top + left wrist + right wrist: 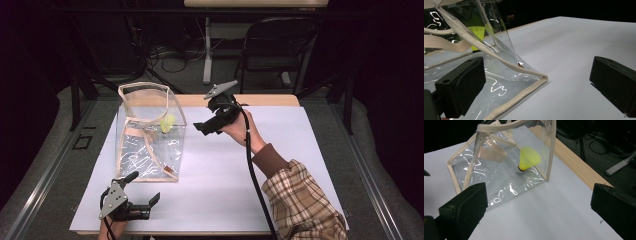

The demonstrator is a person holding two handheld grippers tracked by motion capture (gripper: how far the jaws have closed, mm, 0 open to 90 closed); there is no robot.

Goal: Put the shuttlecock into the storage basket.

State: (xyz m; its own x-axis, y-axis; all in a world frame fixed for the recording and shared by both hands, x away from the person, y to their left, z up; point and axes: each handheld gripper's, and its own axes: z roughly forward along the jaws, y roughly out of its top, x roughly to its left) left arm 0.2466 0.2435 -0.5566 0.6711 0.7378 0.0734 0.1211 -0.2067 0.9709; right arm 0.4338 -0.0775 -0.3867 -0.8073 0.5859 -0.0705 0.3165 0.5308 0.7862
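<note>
A clear plastic bag (147, 140) with beige trim and straps stands upright on the white table. A yellow shuttlecock (168, 123) lies inside it, cork down (529, 158). My left gripper (145, 192) is open at the bag's near front corner (534, 77), one jaw beside the plastic wall, nothing between its jaws. My right gripper (205, 127) is held in the air just right of the bag, open and empty, pointing at the bag (499, 170).
The white table top (280, 150) has free room right of the bag. A wooden table edge (265, 100) runs along the back. Beyond it stand a dark chair (280, 45), a table leg and cables on the floor.
</note>
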